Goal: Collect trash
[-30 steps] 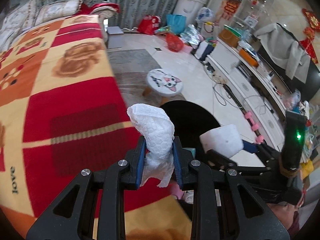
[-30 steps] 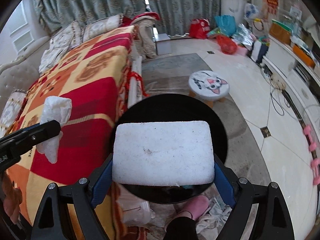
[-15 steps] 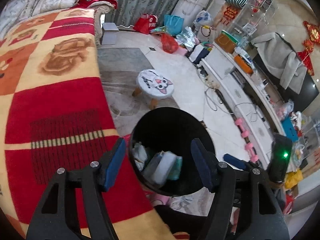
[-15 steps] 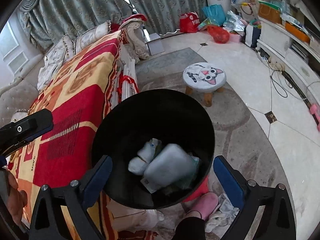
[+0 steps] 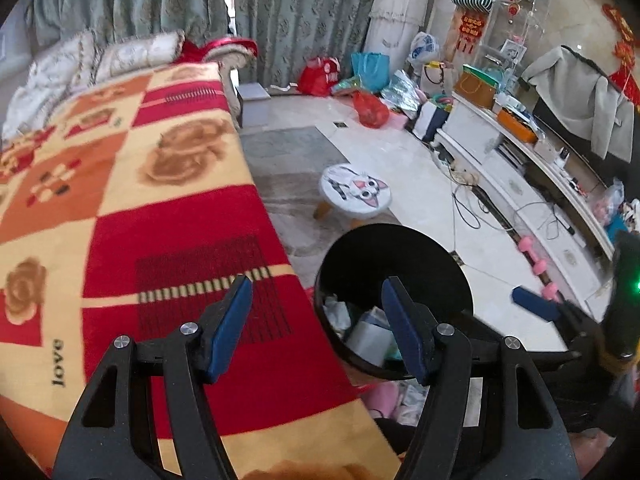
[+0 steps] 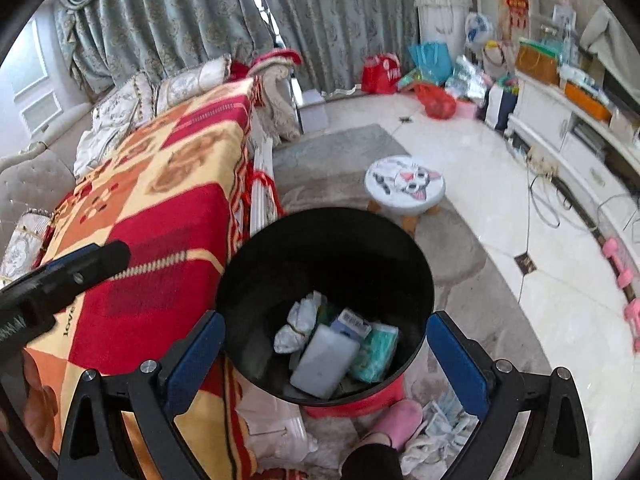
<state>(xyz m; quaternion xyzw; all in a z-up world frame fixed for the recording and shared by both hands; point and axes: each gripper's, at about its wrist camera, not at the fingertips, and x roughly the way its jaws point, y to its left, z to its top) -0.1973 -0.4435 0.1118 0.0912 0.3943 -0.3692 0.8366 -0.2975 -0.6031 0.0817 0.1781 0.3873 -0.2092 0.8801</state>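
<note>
Left wrist view first: the red-and-yellow blanket [image 5: 132,216] covers the bed along the left side, and the left gripper [image 5: 316,328] hangs over its right edge with its blue-padded fingers [image 5: 230,330] spread apart and nothing between them. Just right of the blanket's edge stands the black bin [image 5: 400,248] on the floor, a cat-face stool [image 5: 354,194] beyond it. Farther right, one blue finger of the right gripper [image 5: 534,304] shows past the bin's rim.

Right wrist view: the blanket again lies left, then the bin sits between the right gripper's fingers [image 6: 456,358], which stand wide apart (their pads clear of the rim on both sides, holding nothing). Inside the bin, toward its near wall, lie the crumpled tissue [image 6: 298,324], the white foam block [image 6: 324,360] beside it, and a green packet [image 6: 376,354] at the right. A pink slipper [image 6: 400,420] shows on the floor below the bin.
</note>
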